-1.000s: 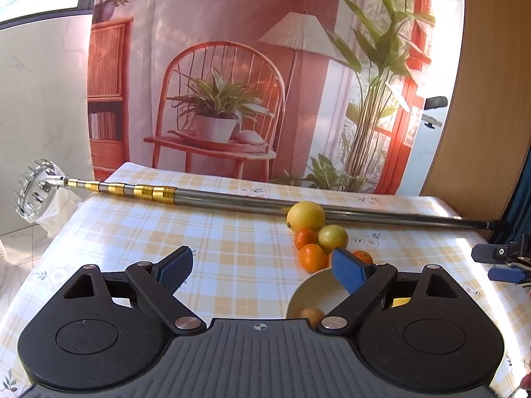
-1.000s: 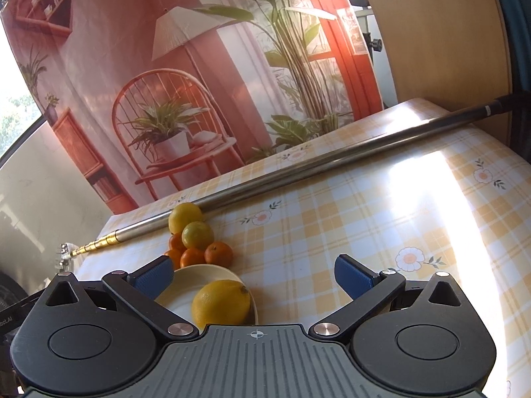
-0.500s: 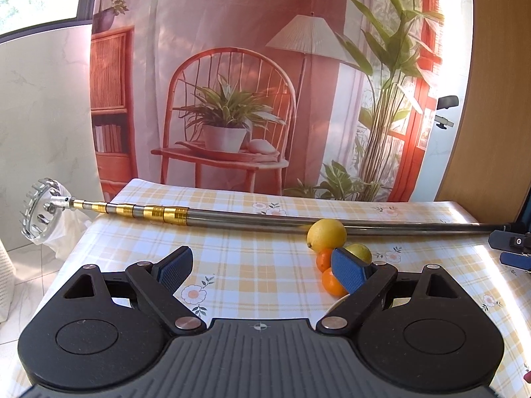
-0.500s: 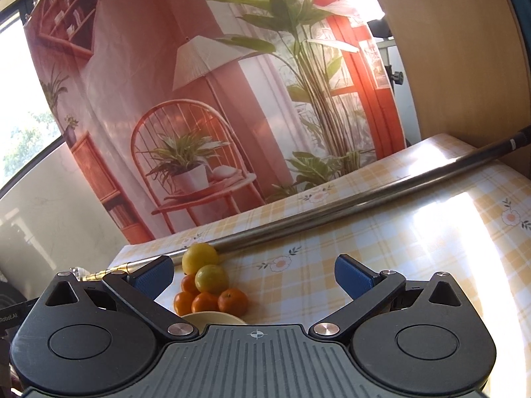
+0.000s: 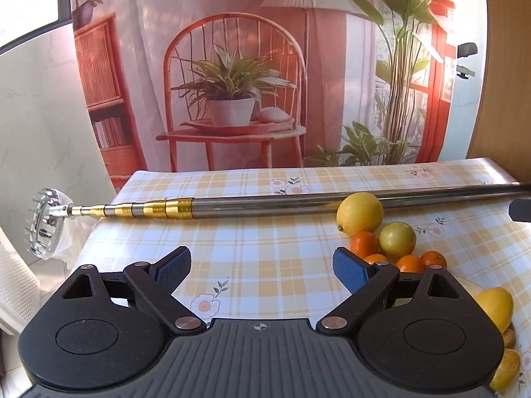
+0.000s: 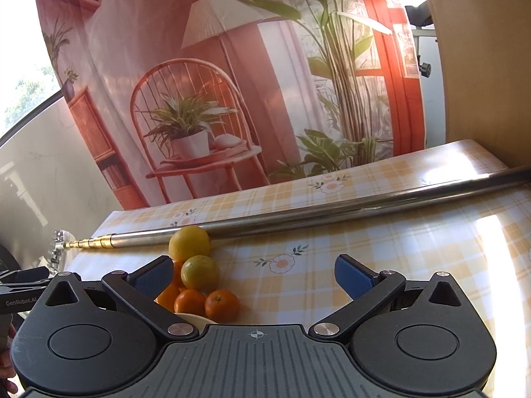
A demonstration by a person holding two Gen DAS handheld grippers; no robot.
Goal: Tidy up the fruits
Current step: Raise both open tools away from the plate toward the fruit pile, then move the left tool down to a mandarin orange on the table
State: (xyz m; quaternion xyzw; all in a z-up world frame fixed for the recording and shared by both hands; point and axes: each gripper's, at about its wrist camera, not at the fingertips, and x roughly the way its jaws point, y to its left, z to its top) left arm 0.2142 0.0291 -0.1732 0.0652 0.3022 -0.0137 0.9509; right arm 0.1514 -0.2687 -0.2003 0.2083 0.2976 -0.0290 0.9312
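The left tool (image 5: 262,267) hangs with its blue-padded jaws spread wide and empty above the yellow-checked, flower-printed surface (image 5: 252,232). The loose fruit lies ahead and to its right: a large yellow lemon (image 5: 360,214) touching the long telescopic metal pole (image 5: 298,203), a yellow-green citrus (image 5: 397,239) just beside it, and small orange mandarins (image 5: 365,242) clustered close below. Another yellow lemon (image 5: 495,308) lies in a pale bowl, mostly hidden behind the tool's right jaw.

The right tool (image 6: 255,274) is likewise wide open and holds nothing; the same fruit cluster sits at its left jaw, the mandarins against the pale bowl's rim (image 6: 195,317). White lettering reading "GenRobot.AI" (image 6: 20,302) shows at the left edge.
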